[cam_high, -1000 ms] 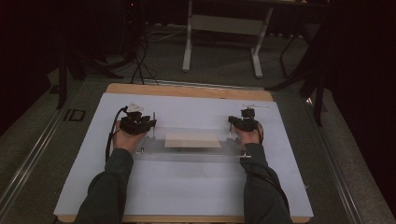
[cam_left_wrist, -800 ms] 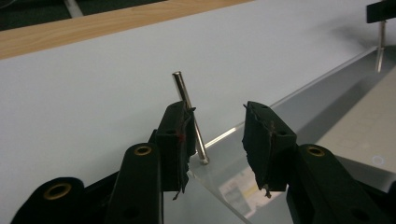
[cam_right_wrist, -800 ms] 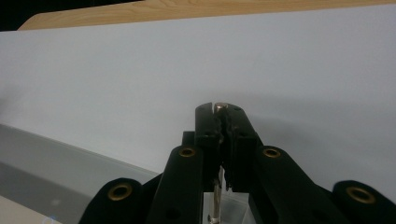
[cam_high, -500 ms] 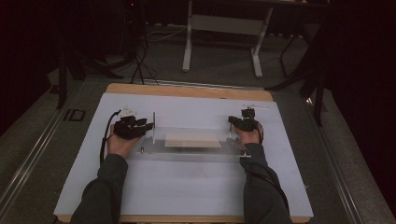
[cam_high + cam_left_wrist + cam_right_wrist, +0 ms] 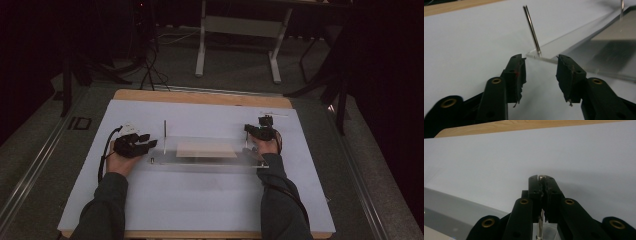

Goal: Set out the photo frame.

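Note:
A clear plastic plate lies on the white table cover with a beige panel under it. A thin metal rod stands upright at its far left corner. My left gripper sits left of the plate, open; its jaws have just been opening and nothing is between them. In the left gripper view the rod rises just beyond the left gripper, at the plate corner. My right gripper is at the plate's right end. In the right gripper view the right gripper is shut on a metal rod.
A short pin stands at the plate's near left corner, close to my left hand. The white cover spreads wide in front of the plate. The wooden table edge runs along the back, with a stand's legs on the dark floor beyond.
My left gripper has drawn back to the left and toward the person, away from the upright rod, and its jaws have widened. The right gripper has stayed at its rod.

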Action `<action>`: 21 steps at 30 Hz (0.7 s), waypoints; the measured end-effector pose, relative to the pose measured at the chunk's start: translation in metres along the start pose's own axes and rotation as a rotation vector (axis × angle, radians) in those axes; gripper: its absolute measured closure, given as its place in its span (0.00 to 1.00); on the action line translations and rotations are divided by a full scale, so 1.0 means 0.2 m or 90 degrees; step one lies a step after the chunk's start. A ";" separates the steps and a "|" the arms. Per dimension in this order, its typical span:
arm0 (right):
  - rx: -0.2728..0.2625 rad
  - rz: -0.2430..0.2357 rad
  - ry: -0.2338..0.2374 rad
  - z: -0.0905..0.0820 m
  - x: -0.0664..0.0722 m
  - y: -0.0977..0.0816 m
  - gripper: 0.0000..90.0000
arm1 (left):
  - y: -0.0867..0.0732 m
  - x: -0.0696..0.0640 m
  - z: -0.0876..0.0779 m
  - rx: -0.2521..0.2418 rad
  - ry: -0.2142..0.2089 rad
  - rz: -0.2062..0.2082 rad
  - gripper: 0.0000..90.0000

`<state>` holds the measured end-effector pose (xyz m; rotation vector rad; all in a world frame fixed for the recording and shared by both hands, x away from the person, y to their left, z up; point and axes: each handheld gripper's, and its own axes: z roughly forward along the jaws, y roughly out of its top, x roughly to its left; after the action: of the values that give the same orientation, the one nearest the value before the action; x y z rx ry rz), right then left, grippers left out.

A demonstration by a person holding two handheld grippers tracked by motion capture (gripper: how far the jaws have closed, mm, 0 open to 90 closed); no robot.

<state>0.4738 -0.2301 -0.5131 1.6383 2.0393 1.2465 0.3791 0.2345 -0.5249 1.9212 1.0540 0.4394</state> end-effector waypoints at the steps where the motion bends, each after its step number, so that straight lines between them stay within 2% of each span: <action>1: 0.000 0.001 0.000 0.00 0.00 0.00 0.95 | 0.00 0.00 0.00 0.000 -0.004 0.001 0.60; 5: -0.001 0.001 0.001 0.00 0.00 0.00 0.95 | -0.02 0.00 0.00 0.004 -0.005 0.004 0.58; 10: 0.000 0.003 0.002 0.00 0.00 0.00 0.95 | -0.05 -0.02 0.01 0.020 -0.008 0.031 0.55; 15: 0.001 0.006 0.003 0.00 0.00 0.00 0.95 | -0.04 -0.07 0.02 0.004 -0.038 0.065 0.52; 21: 0.002 0.009 0.003 0.00 0.00 0.00 0.95 | -0.01 -0.12 0.04 -0.023 -0.054 0.096 0.50</action>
<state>0.4744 -0.2302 -0.5132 1.6557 2.0376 1.2541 0.3695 0.2114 -0.5298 1.9770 0.8454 0.4542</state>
